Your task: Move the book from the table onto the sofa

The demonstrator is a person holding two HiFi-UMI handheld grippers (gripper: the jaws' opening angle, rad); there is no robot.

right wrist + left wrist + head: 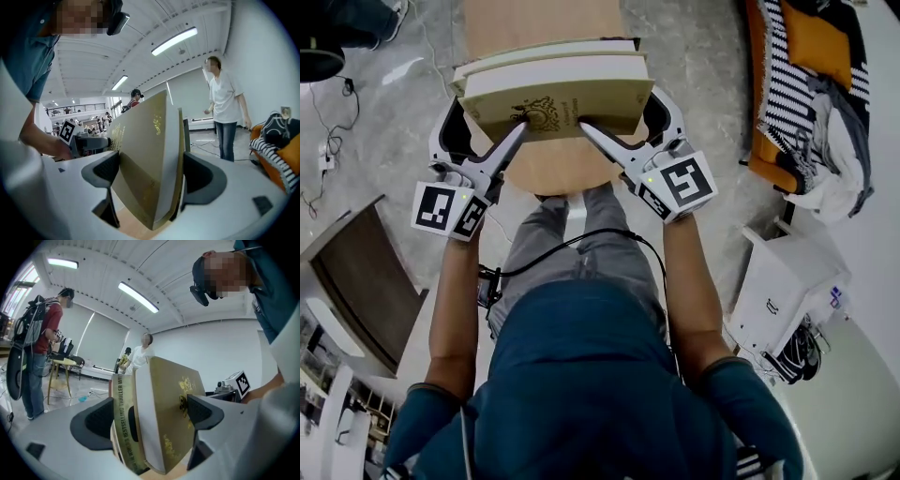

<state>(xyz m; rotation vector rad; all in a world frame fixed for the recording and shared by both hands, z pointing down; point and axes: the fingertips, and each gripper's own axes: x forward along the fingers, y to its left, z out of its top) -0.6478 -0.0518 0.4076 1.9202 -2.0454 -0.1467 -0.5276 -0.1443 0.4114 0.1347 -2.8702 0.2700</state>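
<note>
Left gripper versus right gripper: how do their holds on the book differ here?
The left gripper comes in from the left of the book, slanting right; the right gripper mirrors it from the right. The left gripper's top jaw sits at the cover's gold emblem; the right gripper's lands just right of it. Both are shut on the book, one jaw on the cover, one underneath.

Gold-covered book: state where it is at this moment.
Head view, top centre: the gold-covered book is at the wooden table's near end, gripped by the left gripper and right gripper.
</note>
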